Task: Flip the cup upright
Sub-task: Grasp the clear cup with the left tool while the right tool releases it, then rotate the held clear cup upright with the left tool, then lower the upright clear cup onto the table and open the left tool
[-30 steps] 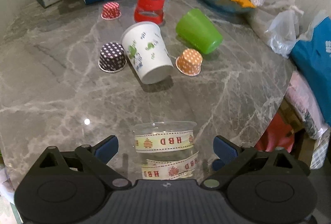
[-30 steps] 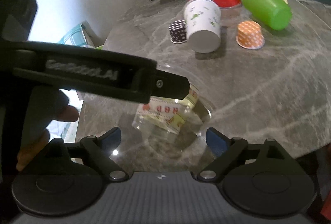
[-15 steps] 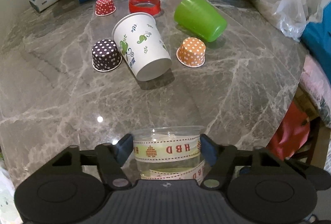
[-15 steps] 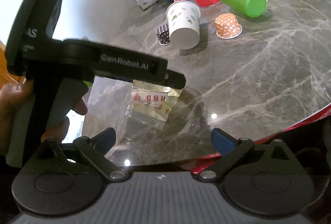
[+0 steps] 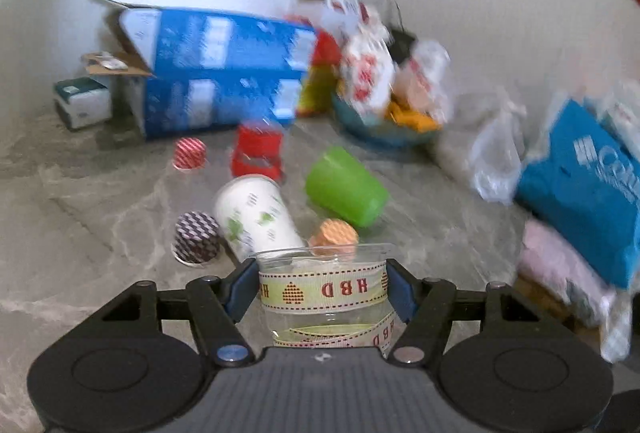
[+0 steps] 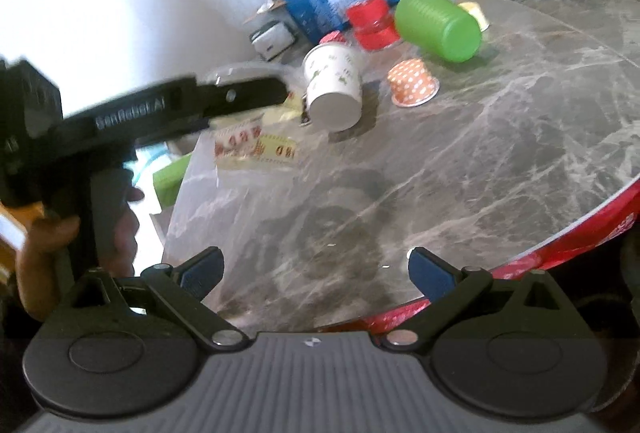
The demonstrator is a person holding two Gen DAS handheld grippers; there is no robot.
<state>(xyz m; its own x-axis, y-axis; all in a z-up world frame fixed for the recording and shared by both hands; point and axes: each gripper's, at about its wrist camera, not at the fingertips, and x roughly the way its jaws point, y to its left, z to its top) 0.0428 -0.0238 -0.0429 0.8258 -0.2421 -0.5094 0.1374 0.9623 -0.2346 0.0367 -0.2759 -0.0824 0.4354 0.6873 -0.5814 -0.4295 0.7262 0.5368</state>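
Note:
My left gripper (image 5: 322, 287) is shut on a clear plastic cup (image 5: 324, 295) wrapped in a cream "HBD" ribbon. It holds the cup lifted above the marble table (image 5: 72, 273). In the right wrist view the same cup (image 6: 256, 149) hangs blurred under the left gripper's fingers (image 6: 240, 97), off the table's left edge. My right gripper (image 6: 314, 269) is open and empty, low over the table's near edge.
A white paper cup (image 5: 256, 217) and a green cup (image 5: 346, 191) lie on their sides mid-table. Small dotted cups (image 5: 196, 237), a red container (image 5: 258, 153), blue boxes (image 5: 216, 69), a snack bowl (image 5: 384, 129) and bags (image 5: 584, 161) crowd the back and right.
My left gripper closed on the clear cup, then lifted and tilted it up off the table. The right gripper drew back and stayed open.

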